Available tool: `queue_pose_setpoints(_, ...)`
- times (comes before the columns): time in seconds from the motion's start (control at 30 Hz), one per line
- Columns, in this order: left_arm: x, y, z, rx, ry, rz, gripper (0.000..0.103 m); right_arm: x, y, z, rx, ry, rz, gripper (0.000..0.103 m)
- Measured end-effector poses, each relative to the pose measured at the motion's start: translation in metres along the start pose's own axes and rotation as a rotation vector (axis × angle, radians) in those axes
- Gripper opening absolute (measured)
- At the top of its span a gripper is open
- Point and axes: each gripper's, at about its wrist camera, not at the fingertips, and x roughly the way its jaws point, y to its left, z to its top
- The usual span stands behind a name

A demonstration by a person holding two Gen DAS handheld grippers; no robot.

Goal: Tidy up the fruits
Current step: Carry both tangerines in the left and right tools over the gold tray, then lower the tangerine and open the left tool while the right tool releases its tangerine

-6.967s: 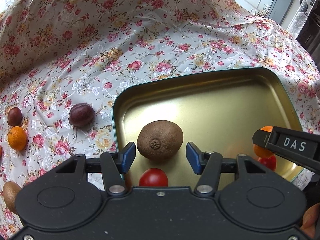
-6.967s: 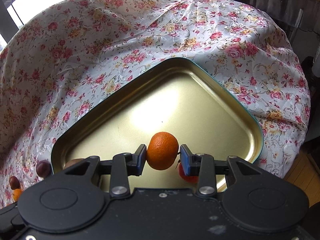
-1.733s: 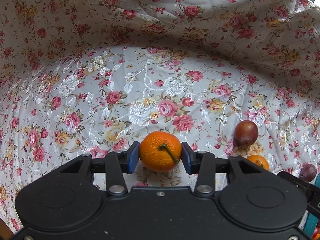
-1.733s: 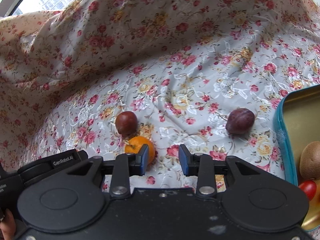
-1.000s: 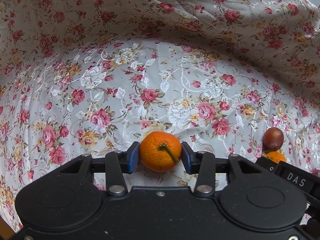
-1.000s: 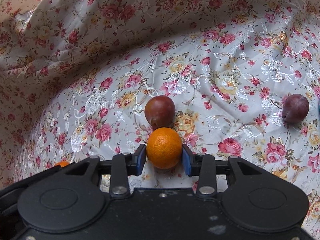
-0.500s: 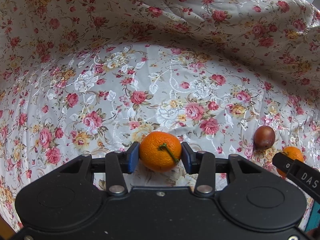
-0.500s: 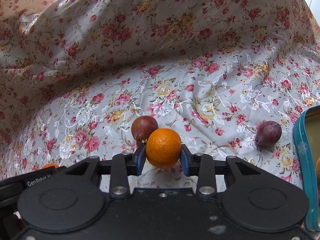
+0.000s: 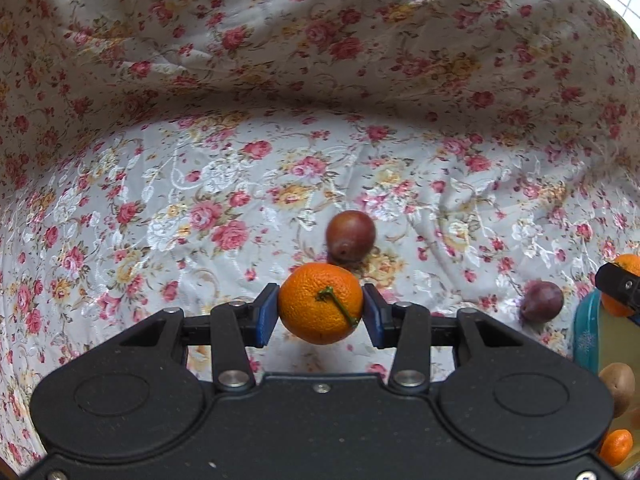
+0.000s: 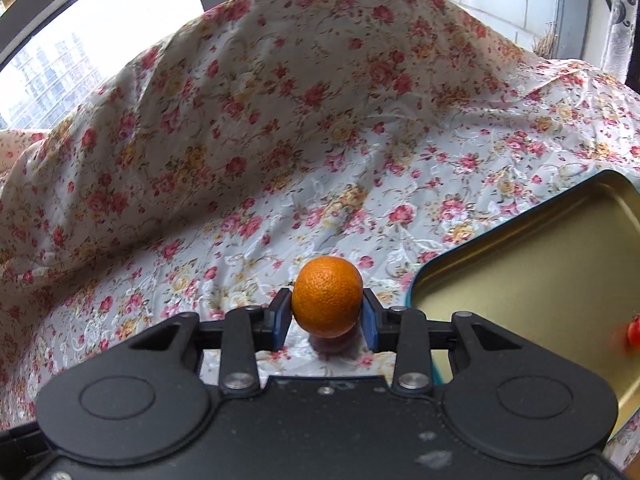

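My left gripper (image 9: pixel 320 314) is shut on a tangerine (image 9: pixel 320 304) with a green stem, held above the floral cloth. A reddish-brown plum (image 9: pixel 351 236) lies on the cloth just beyond it, and a purple plum (image 9: pixel 542 307) lies to the right. My right gripper (image 10: pixel 326 322) is shut on a second tangerine (image 10: pixel 327 297), raised over the cloth just left of the gold tray (image 10: pixel 520 280). One of its fingers (image 9: pixel 618 290) shows at the right edge of the left wrist view. The tray (image 9: pixel 584 336) holds a kiwi (image 9: pixel 618 388), a tangerine (image 9: pixel 616 446) and a red tomato (image 10: pixel 634 334).
The flowered cloth (image 10: pixel 280 140) rises into a tall fold behind the work area. The tray's teal rim (image 10: pixel 416 280) stands above the cloth. A window (image 10: pixel 48 60) is at the back left and a curtain (image 10: pixel 620 12) at the far right.
My right gripper closed on the tangerine beside the reddish-brown plum, lifted it and carried it right to the tray's edge. My left gripper moved right with its tangerine; the tray came into its view.
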Motion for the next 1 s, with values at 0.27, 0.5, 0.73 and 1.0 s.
queue_pose_setpoints(0.27, -0.017, -0.088, -0.014, 0.115, -0.018, -0.119, 0.051, -0.013, -0.09, 0.012, 0.092, -0.037, -0.124, 0.037)
queue_pose_setpoints(0.5, -0.02, -0.152, -0.032, 0.174, 0.006, -0.196, 0.051, -0.024, -0.172, 0.012, 0.168, -0.047, -0.209, 0.037)
queue_pose_setpoints(0.73, -0.027, -0.206, -0.05, 0.239, 0.001, -0.251, 0.051, -0.03, -0.23, 0.006, 0.239, -0.03, -0.256, 0.037)
queue_pose_setpoints(1.0, -0.035, -0.242, -0.067, 0.31, -0.049, -0.288, 0.06, -0.039, -0.27, 0.001, 0.255, -0.023, -0.283, 0.038)
